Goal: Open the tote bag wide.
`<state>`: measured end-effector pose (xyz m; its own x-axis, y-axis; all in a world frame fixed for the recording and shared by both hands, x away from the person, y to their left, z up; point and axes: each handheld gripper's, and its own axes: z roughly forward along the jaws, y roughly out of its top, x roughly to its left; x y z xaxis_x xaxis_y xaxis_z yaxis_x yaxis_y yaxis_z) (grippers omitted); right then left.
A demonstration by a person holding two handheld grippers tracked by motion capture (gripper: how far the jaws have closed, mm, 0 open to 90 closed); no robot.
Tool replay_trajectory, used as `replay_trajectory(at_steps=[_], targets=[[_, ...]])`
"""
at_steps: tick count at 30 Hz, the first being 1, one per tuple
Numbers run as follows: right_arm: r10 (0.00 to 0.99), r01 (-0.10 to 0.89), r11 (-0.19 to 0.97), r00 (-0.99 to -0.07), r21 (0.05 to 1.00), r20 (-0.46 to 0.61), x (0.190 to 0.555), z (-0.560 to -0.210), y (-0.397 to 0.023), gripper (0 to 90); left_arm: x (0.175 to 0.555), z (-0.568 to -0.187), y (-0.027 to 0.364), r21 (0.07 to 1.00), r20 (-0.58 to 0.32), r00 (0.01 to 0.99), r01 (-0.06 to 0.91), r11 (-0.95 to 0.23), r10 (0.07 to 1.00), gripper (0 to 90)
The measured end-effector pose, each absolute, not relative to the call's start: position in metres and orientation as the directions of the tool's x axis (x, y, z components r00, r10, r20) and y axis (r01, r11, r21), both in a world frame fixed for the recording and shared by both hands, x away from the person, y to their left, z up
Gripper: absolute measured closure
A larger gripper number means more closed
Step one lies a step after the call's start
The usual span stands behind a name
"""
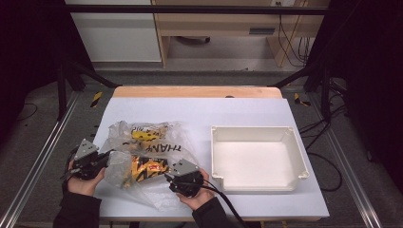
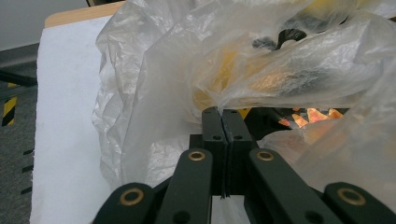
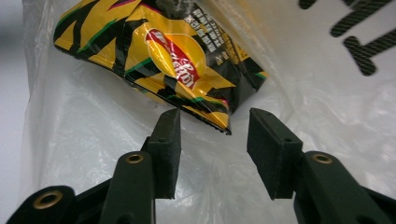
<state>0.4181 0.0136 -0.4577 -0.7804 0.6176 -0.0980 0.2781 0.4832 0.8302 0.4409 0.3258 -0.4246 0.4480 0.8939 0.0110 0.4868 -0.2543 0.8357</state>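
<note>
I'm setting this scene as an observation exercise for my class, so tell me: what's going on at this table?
A person works at a white table with a gripper in each hand. The left gripper is shut on the edge of a clear plastic bag, holding it. The right gripper has its jaws open right in front of a yellow snack packet inside the bag, not pressing on it. An empty white tray sits to the right of the bag.

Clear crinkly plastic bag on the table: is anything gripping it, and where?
The left gripper is shut on a bunched fold of the clear plastic bag at its left edge. The right gripper is open, holding nothing, its fingers facing the yellow-and-black snack packet inside.
</note>
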Motion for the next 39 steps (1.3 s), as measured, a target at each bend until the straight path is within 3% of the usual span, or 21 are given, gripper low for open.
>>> replay_trajectory(at_steps=[5, 11, 22, 26, 31, 39], targets=[[0.593, 0.276, 0.504, -0.799, 0.819, -0.096, 0.422, -0.459, 0.020, 64.0, 0.441, -0.425, 0.326, 0.835, 0.008, 0.448, 0.489, -0.252, 0.894, 89.7], [0.581, 0.289, 0.526, -0.809, 0.800, -0.090, 0.420, -0.454, 0.022, 89.0, 0.442, -0.425, 0.327, 0.834, 0.008, 0.442, 0.492, -0.250, 0.897, 89.7], [0.503, 0.259, 0.539, -0.862, 0.801, -0.059, 0.387, -0.441, -0.016, 89.7, 0.445, -0.427, 0.326, 0.828, 0.007, 0.433, 0.503, -0.248, 0.901, 89.6], [0.503, 0.256, 0.549, -0.861, 0.796, -0.070, 0.383, -0.450, -0.023, 86.2, 0.446, -0.429, 0.323, 0.819, 0.015, 0.447, 0.508, -0.268, 0.894, 89.5], [0.503, 0.192, 0.495, -0.858, 0.848, -0.099, 0.383, -0.447, -0.019, 62.0, 0.446, -0.430, 0.325, 0.814, 0.012, 0.453, 0.514, -0.272, 0.892, 89.4], [0.453, 0.159, 0.495, -0.886, 0.854, -0.098, 0.387, -0.451, 0.011, 47.6, 0.444, -0.430, 0.324, 0.817, 0.012, 0.456, 0.509, -0.272, 0.890, 89.5]])
